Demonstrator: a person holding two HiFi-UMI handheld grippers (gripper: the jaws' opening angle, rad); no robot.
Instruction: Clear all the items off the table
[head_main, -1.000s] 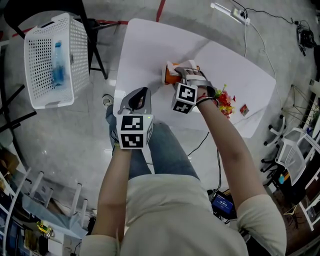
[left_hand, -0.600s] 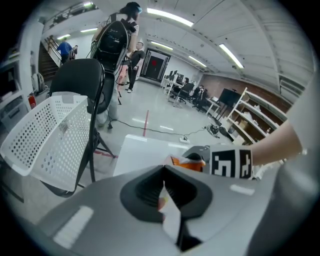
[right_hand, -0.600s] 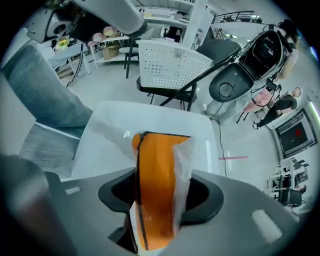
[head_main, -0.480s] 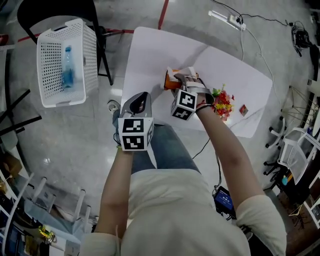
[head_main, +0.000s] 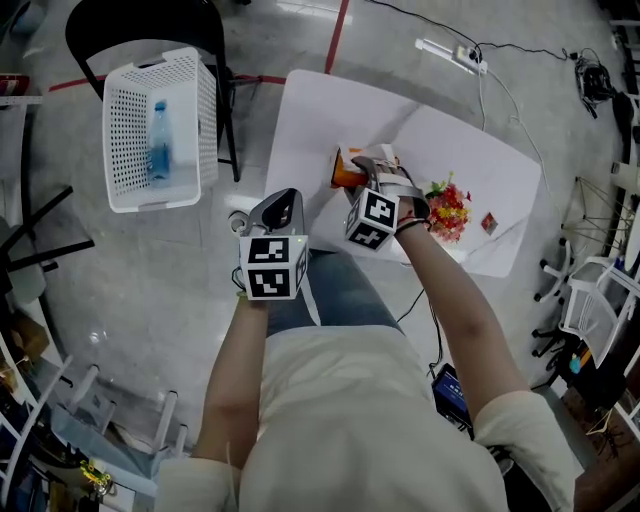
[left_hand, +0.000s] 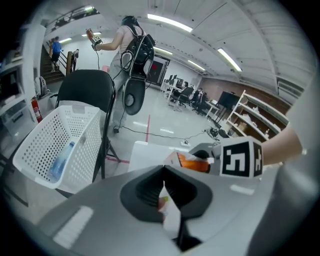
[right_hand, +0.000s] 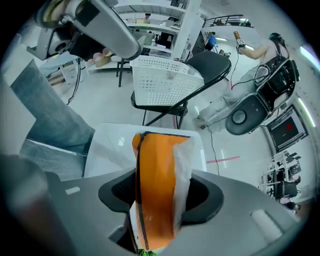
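This is a big open lab hall, half office. Strip lights (left_hand: 170, 22) run across the ceiling at the top of the left gripper view, with shelves (left_hand: 255, 117) at its right and desks (left_hand: 182, 92) mid-frame. A person (left_hand: 131, 47) wearing a backpack rig stands at upper centre. In the head view, red tape (head_main: 341, 20) marks the grey floor (head_main: 150, 290), and a power strip (head_main: 452, 53) with cables (head_main: 505, 85) lies along the top.
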